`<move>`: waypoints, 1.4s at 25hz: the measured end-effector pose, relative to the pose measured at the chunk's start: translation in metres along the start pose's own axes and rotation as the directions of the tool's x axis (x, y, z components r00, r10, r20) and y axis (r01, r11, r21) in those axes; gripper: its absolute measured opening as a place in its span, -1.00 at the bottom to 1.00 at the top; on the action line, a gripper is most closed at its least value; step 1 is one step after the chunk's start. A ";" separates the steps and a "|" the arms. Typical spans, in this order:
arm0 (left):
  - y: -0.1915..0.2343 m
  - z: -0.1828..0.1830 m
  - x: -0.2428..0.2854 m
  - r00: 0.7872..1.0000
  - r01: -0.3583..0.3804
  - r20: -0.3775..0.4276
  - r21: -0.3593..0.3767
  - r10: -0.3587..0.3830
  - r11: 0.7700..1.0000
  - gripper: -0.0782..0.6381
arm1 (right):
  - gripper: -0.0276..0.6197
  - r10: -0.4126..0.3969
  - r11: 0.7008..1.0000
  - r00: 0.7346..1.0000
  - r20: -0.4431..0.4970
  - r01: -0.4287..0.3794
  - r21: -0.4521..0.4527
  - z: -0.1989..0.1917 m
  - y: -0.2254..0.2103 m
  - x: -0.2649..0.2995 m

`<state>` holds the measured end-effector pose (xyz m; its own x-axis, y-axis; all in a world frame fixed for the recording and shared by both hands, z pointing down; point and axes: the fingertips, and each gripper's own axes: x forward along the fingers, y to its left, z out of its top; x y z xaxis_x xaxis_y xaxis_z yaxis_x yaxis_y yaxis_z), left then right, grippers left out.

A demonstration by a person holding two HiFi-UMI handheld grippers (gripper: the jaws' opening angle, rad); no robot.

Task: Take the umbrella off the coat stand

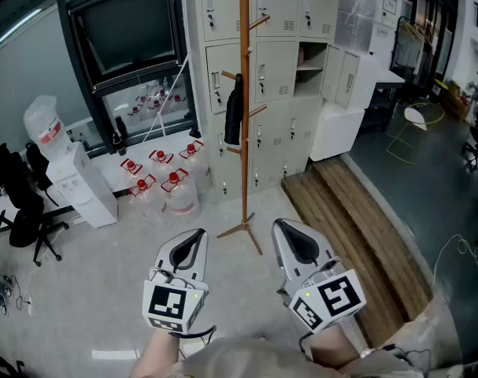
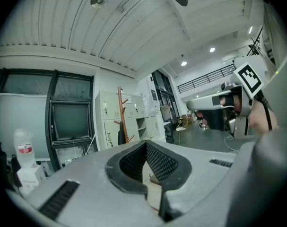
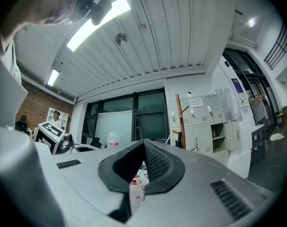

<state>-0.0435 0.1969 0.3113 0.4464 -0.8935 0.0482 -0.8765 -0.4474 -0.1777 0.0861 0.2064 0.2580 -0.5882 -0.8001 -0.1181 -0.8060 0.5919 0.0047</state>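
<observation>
A tall wooden coat stand (image 1: 244, 109) rises on spread feet in front of the grey lockers. A folded black umbrella (image 1: 234, 113) hangs from a peg on its left side. My left gripper (image 1: 198, 235) and right gripper (image 1: 283, 227) hover side by side over the floor, short of the stand's feet, both shut and empty. In the left gripper view the coat stand (image 2: 120, 115) and umbrella (image 2: 119, 137) are far beyond the shut left gripper (image 2: 145, 144). The right gripper view shows the coat stand (image 3: 179, 119) and umbrella (image 3: 179, 139) to the right of the shut right gripper (image 3: 143, 144).
Grey lockers (image 1: 282, 69) stand behind the stand. Several red-capped water jugs (image 1: 164, 181) crowd the floor to its left, beside a water dispenser (image 1: 73, 176) and a black office chair (image 1: 22, 211). A wooden step (image 1: 357, 227) runs along the right; a white wire chair (image 1: 416, 124) sits beyond.
</observation>
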 end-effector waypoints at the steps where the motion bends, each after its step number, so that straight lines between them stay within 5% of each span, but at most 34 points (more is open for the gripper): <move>1: -0.001 0.001 0.001 1.000 0.000 0.001 0.002 0.000 1.000 -0.76 | -0.90 -0.004 1.000 1.000 0.003 0.004 0.000 0.001 -0.002 0.000; 29: -0.042 0.012 0.034 0.999 -0.050 -0.004 0.041 0.050 0.998 -0.76 | -0.90 -0.034 0.999 0.999 -0.005 0.034 0.009 -0.017 -0.072 -0.026; 35: -0.067 0.007 0.042 0.998 -0.054 -0.019 0.047 0.055 0.997 -0.76 | -0.90 -0.026 0.999 1.000 -0.014 0.026 -0.047 -0.023 -0.086 -0.040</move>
<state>0.0349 0.1896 0.3184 0.3938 -0.9174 0.0569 -0.8900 -0.3960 -0.2261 0.1779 0.1854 0.2853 -0.5677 -0.8166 -0.1039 -0.8230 0.5660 0.0485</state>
